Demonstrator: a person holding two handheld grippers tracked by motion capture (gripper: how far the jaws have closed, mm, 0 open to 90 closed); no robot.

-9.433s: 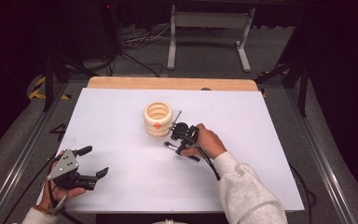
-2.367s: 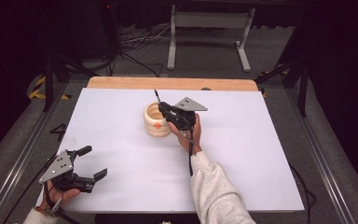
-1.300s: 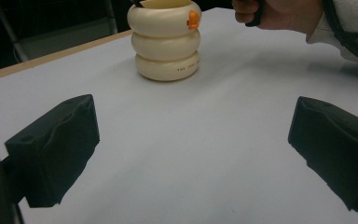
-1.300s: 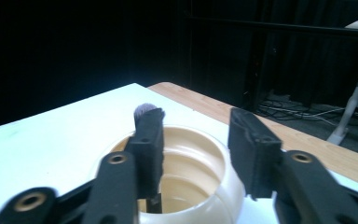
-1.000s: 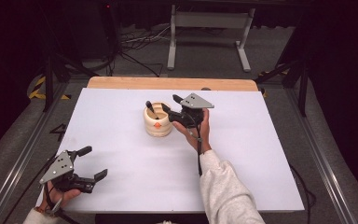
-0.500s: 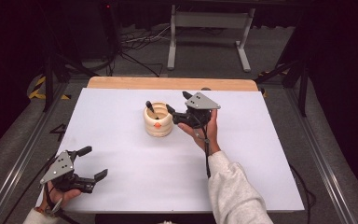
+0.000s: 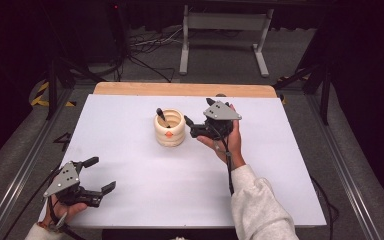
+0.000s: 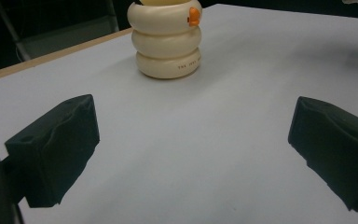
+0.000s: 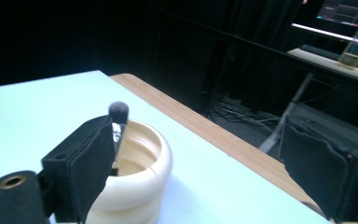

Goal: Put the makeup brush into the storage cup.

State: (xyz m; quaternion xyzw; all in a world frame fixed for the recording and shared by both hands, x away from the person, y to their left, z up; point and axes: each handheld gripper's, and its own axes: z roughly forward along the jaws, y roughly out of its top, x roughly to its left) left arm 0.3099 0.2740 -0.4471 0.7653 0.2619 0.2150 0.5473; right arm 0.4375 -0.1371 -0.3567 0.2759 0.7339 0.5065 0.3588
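High view places the right tool (image 7: 196, 126), jaws spread and empty, beside the ringed cup (image 7: 169, 128) holding a brush (image 7: 161, 116); placement looks complete, retraction likely next; left tool (image 7: 96, 175) rests spread.

Cream ribbed ring-stacked holder (image 7: 169, 128) at frame centre — one orange spot on its front, a black-tipped brush (image 7: 161, 115) inside. White tabletop (image 7: 130, 165) — pale wood strip along its top edge.

The cream holder (image 8: 168, 39) carries one short line of small dark print on its bottom ring, seen in the left gripper view. The letters are too small and blurred to read. No other text or numbers can be read.
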